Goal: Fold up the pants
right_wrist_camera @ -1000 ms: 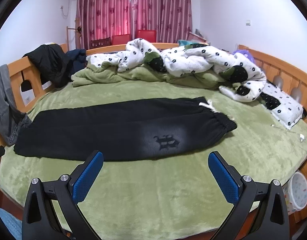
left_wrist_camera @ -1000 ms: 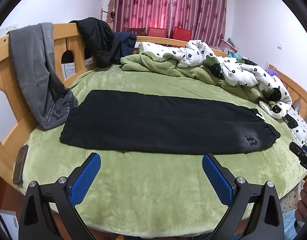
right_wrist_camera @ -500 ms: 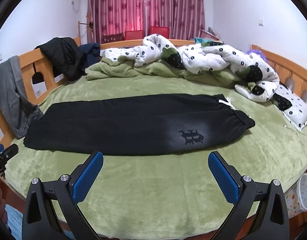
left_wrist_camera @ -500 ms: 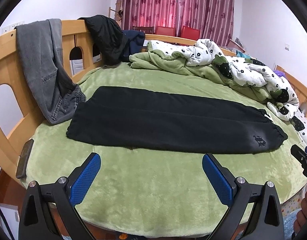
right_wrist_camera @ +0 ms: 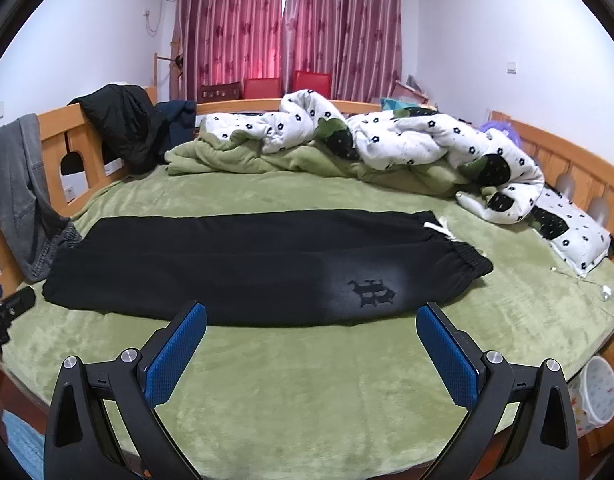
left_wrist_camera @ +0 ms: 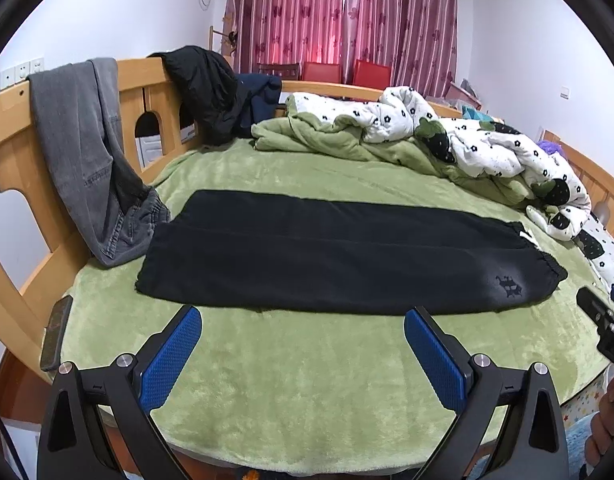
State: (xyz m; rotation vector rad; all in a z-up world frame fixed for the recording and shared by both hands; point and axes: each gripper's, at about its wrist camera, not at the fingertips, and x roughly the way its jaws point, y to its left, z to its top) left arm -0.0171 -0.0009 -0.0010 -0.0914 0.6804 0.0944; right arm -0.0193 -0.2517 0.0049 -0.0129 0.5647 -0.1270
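Observation:
Black pants [left_wrist_camera: 327, 256] lie flat on the green bed cover [left_wrist_camera: 307, 360], folded lengthwise leg on leg, hems at the left, elastic waistband with a white drawstring at the right. They also show in the right wrist view [right_wrist_camera: 247, 268], with an embroidered logo [right_wrist_camera: 373, 292] near the waist. My left gripper [left_wrist_camera: 303, 344] is open and empty, held above the bed's front edge short of the pants. My right gripper [right_wrist_camera: 311, 340] is open and empty, just short of the pants' near edge by the logo.
Grey jeans [left_wrist_camera: 87, 160] and a black jacket [left_wrist_camera: 203, 88] hang over the wooden headboard [left_wrist_camera: 11, 128] at left. A crumpled floral quilt [right_wrist_camera: 407, 148] and green blanket [right_wrist_camera: 235, 160] fill the back. A phone [left_wrist_camera: 55, 336] lies at the bed's left edge. A white bucket [right_wrist_camera: 599, 388] stands at right.
Both grippers have pulled back and risen slightly, so the pants sit farther away in both views. Both stay open. The pants have not moved.

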